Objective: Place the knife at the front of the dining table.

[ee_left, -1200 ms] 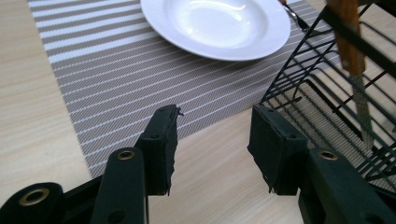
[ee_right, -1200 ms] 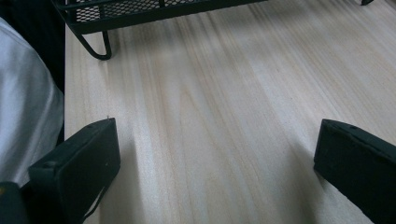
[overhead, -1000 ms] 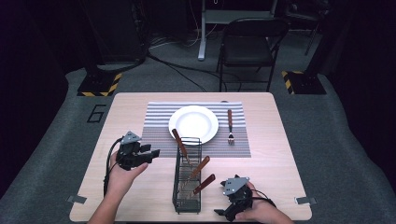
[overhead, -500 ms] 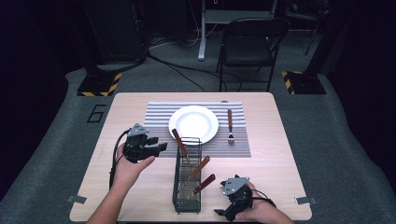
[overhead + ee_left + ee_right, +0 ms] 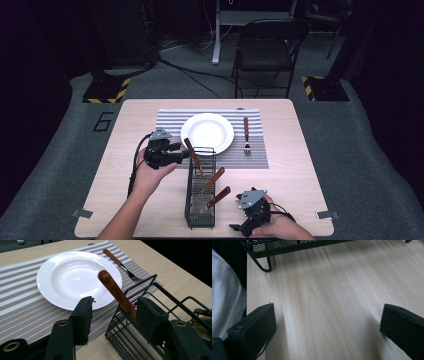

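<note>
Wooden-handled utensil (image 5: 116,292), leaning out of the far end of a black wire caddy (image 5: 201,187), centre of the high view; handle tilted up and toward the white plate (image 5: 207,133), which leaves it free to be gripped. Left gripper (image 5: 113,312), lower middle of its own view: jaws wide apart, one on either side of the handle, nothing clamped yet; the straddle suggests a pinch is being lined up, though whether one pad already touches the wood is hard to tell. Two more wooden handles (image 5: 215,189) lean in the caddy's nearer part. Fork (image 5: 246,135) on the striped placemat (image 5: 170,120), right of the plate, as in a table setting. Right gripper (image 5: 252,212), lower right of the high view: jaws spread, empty, resting low over bare tabletop (image 5: 332,302), seemingly parked clear of the work.
</note>
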Action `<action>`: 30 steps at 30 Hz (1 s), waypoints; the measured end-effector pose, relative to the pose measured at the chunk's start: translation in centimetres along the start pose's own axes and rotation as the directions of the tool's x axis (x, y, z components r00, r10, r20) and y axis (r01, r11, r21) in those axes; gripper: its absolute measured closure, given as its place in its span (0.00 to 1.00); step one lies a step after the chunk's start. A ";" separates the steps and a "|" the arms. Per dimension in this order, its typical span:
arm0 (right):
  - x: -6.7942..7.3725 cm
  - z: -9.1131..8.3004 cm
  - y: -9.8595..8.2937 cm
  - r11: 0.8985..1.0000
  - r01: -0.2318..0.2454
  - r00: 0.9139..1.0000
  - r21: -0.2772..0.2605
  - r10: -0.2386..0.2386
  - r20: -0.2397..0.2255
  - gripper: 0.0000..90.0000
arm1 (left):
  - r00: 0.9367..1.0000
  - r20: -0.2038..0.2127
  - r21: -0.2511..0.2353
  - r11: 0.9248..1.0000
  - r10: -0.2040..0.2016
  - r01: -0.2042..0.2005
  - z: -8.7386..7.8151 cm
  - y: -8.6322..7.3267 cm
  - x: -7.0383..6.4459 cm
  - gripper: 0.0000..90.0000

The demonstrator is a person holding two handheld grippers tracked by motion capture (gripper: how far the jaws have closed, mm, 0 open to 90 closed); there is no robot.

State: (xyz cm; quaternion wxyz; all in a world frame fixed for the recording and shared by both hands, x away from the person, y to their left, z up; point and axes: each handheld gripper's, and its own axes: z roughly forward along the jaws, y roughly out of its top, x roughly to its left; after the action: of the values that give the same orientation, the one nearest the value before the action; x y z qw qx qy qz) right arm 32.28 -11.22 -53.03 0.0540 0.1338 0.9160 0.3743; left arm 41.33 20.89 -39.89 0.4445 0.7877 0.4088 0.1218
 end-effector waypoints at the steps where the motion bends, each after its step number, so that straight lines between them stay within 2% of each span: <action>1: 0.0 0.0 0.0 1.000 0.000 1.000 0.000 0.000 0.000 0.00 | 1.000 0.003 -0.005 1.000 -0.006 0.006 0.2 0.0 0.0 0.52; 8: 0.0 0.0 0.0 1.000 -0.001 1.000 0.000 0.001 0.000 0.00 | 1.000 0.019 -0.009 1.000 -0.002 0.003 0.9 0.2 -0.3 0.53; 15: 0.0 0.0 0.0 1.000 -0.001 1.000 0.000 0.001 0.000 0.00 | 1.000 0.027 -0.019 1.000 0.000 0.001 1.5 0.2 -0.2 0.62; 17: 0.0 0.0 0.0 1.000 0.000 1.000 0.000 0.000 0.000 0.00 | 1.000 0.029 -0.017 1.000 0.011 -0.011 1.5 0.2 -0.2 0.67; 25: 0.0 0.0 0.0 1.000 -0.001 1.000 0.001 0.001 -0.001 0.00 | 0.999 0.038 -0.022 1.000 0.002 -0.001 1.1 0.5 -0.4 0.71; 30: 0.0 0.0 0.0 1.000 -0.002 1.000 -0.001 0.002 0.002 0.00 | 0.999 0.053 -0.048 0.999 0.008 -0.006 0.4 1.1 -1.2 0.75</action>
State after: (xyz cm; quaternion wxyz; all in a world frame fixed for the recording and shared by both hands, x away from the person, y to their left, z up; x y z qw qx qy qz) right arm 32.28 -11.21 -53.03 0.0545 0.1353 0.9157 0.3745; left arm 41.36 19.50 -39.05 0.4736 0.7812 0.3910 0.1120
